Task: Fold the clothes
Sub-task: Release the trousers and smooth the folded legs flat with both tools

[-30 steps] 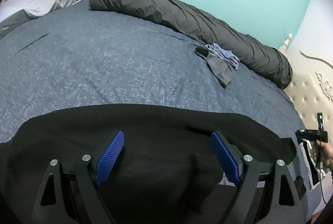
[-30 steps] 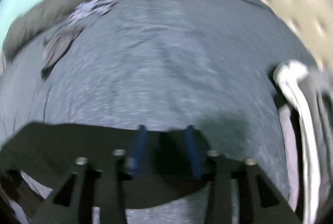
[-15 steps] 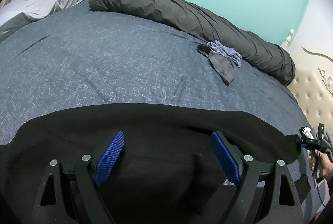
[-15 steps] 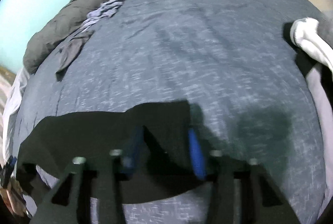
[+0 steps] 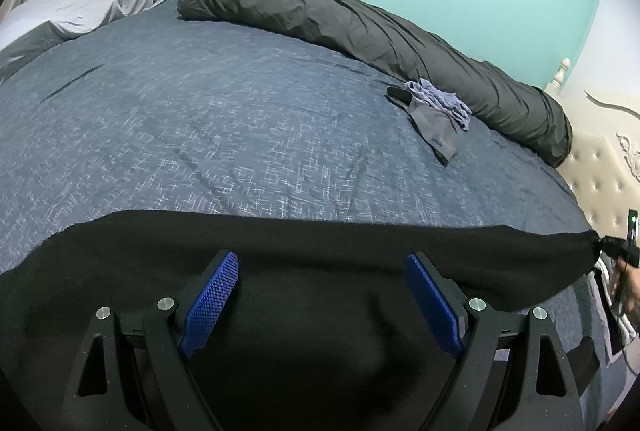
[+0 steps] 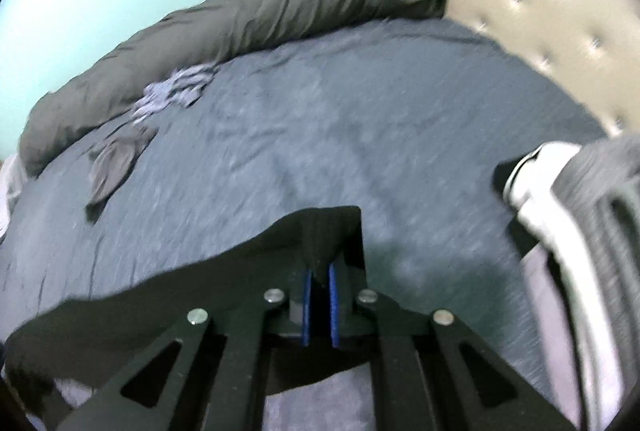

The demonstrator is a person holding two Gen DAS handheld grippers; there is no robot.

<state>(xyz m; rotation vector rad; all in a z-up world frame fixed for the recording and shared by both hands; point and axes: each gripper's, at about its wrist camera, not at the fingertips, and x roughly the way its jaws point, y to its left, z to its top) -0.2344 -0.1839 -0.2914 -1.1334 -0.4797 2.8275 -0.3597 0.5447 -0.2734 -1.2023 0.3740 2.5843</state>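
A black garment lies spread across the near edge of the blue-grey bed cover. My left gripper is open, its blue pads apart over the black cloth, holding nothing. My right gripper is shut on a corner of the black garment and lifts it off the bed; in the left wrist view it shows at the far right, pulling that corner taut.
A long rolled dark grey duvet lies along the far side by the teal wall. Small grey and lilac garments lie near it. A tufted cream headboard is on the right, with a pile of light clothes beside it.
My right gripper has closed on the garment's corner and pulled it up and outward, so the black cloth's far edge is now stretched straight. My left gripper has stayed open in place.
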